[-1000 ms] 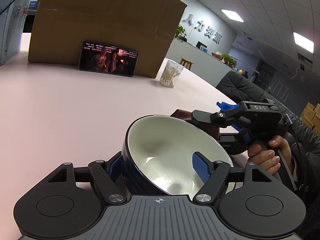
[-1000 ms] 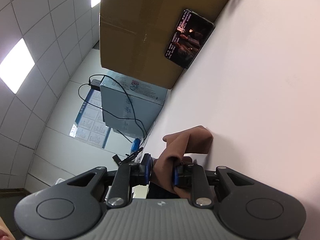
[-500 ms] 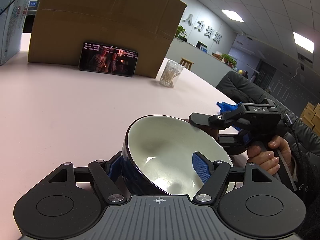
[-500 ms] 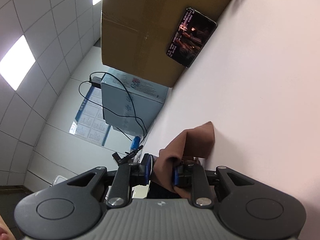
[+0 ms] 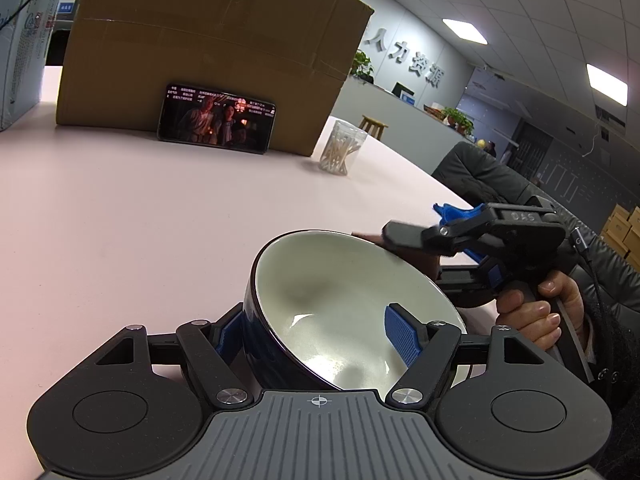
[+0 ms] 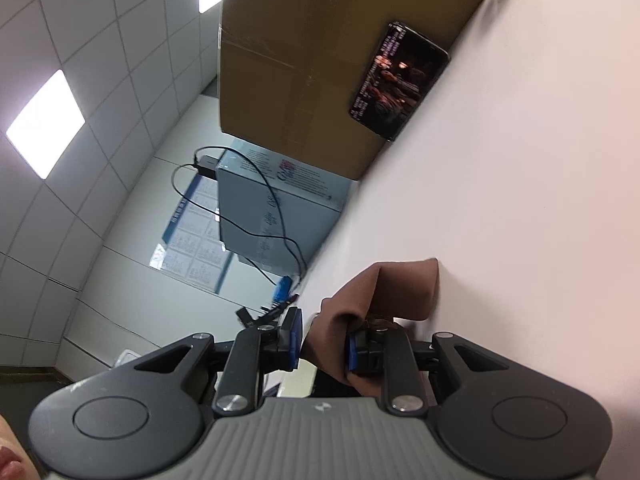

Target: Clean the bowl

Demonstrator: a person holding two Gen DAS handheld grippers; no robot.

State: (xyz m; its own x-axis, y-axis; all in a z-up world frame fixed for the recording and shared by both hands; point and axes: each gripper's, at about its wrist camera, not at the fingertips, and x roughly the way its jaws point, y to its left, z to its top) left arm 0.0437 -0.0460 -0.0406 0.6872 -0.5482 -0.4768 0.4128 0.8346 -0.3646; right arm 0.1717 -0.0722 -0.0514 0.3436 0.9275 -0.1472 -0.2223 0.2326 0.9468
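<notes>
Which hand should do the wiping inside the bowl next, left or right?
Right. The right tool is shut on the brown cloth and sits at the bowl rim. The left tool is busy clamping the bowl's wall, holding it tilted, so it should stay as the steadying hand.

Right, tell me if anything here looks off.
Only the bowl: it is tipped on its side in the left claw, clamped by its wall. The phone leans against the box. Nothing spilled.
</notes>
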